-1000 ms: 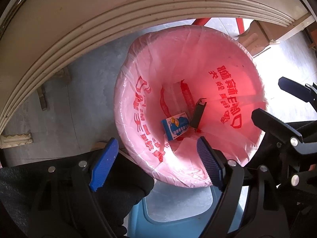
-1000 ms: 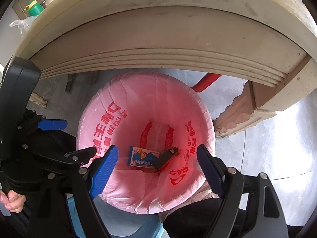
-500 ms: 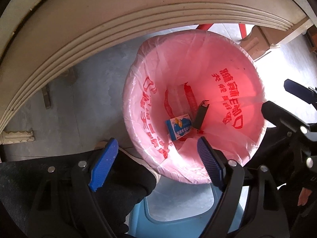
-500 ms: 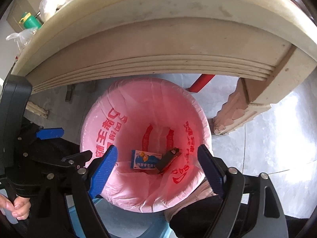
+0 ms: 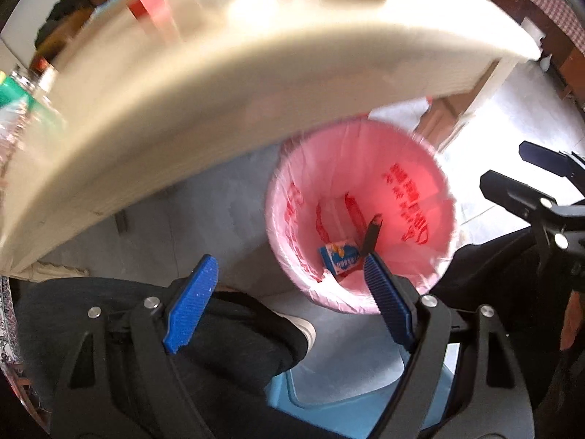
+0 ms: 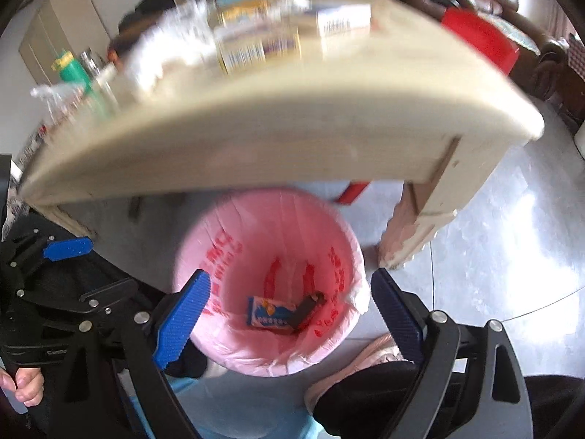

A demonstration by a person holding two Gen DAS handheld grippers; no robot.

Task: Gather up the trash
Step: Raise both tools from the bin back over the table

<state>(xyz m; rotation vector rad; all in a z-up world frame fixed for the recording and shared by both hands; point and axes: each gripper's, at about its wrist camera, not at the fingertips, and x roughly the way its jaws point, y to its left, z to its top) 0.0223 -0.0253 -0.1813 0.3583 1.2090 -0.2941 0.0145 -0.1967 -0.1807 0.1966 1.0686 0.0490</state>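
A bin lined with a pink bag stands on the floor under the table edge. In its bottom lie a small blue carton and a dark wrapper. My left gripper hangs open above the bin's near rim, with nothing between its blue pads. My right gripper is over the bin too; its jaws are opening and hold nothing. On the cream table sit blurred boxes, a white box and a green bottle.
The table's thick edge overhangs the bin. A table leg stands right of the bin. A blue stool and the person's shoes are close below the grippers. A red object lies at the table's far right.
Both grippers have risen away from the bin, so the tabletop and the things on it have come into view. The right jaws stand a little wider.
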